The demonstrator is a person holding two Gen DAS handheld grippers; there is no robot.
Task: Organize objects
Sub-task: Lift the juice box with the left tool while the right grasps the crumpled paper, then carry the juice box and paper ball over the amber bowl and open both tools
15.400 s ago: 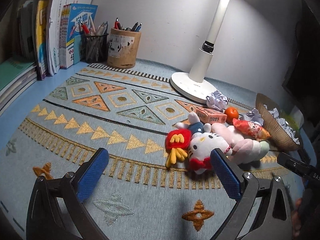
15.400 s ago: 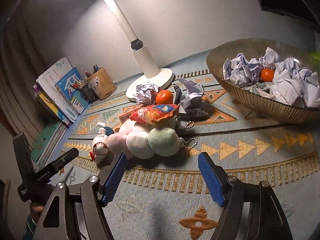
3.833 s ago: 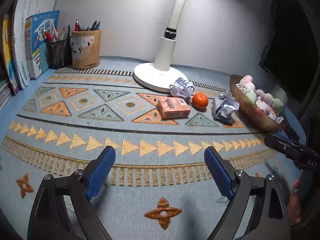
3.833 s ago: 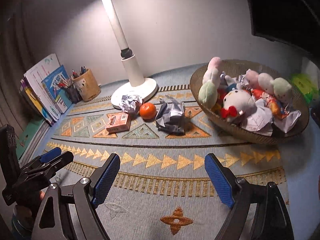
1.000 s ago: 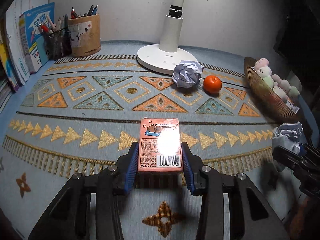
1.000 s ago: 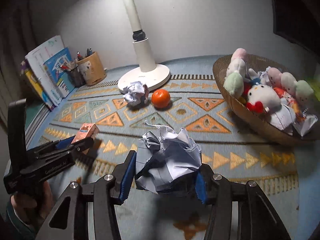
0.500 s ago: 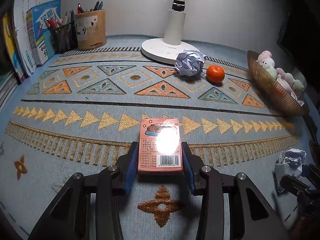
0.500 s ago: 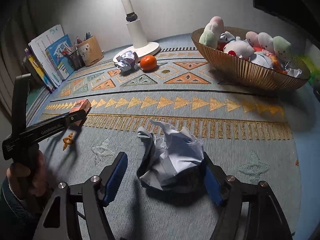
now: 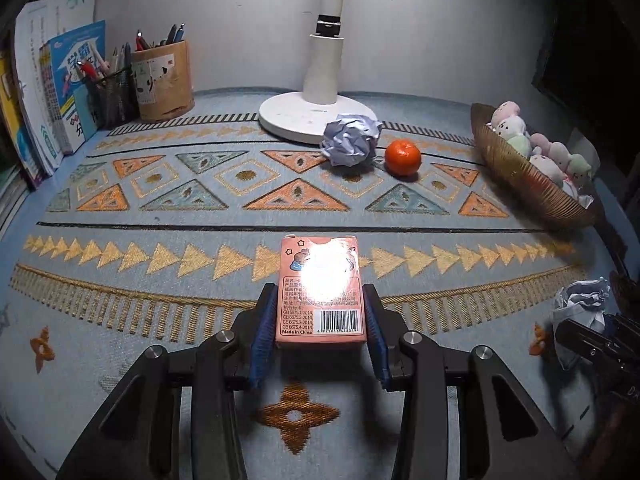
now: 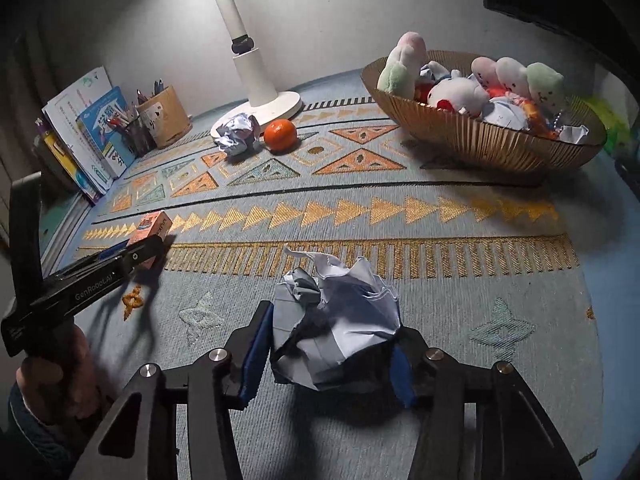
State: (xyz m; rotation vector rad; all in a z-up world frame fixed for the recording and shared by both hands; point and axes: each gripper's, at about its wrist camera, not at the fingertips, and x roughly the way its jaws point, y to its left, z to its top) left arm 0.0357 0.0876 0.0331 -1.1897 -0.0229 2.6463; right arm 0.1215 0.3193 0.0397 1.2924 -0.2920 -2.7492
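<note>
Now right gripper (image 10: 326,354) fingers have just closed again on crumpled paper (image 10: 336,326).

Paper balls (image 10: 237,133) (image 10: 338,322): two. Orange (image 10: 280,134): one. Box (image 9: 321,290): one.

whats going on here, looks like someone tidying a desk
A person is clearing a patterned mat with a hand-held claw in each hand. The left claw is shut on a pink card box, and the right claw, whose jaws have just been closing, clamps a crumpled paper ball. Another paper wad and an orange lie by the lamp base. The basket holds plush toys.
</note>
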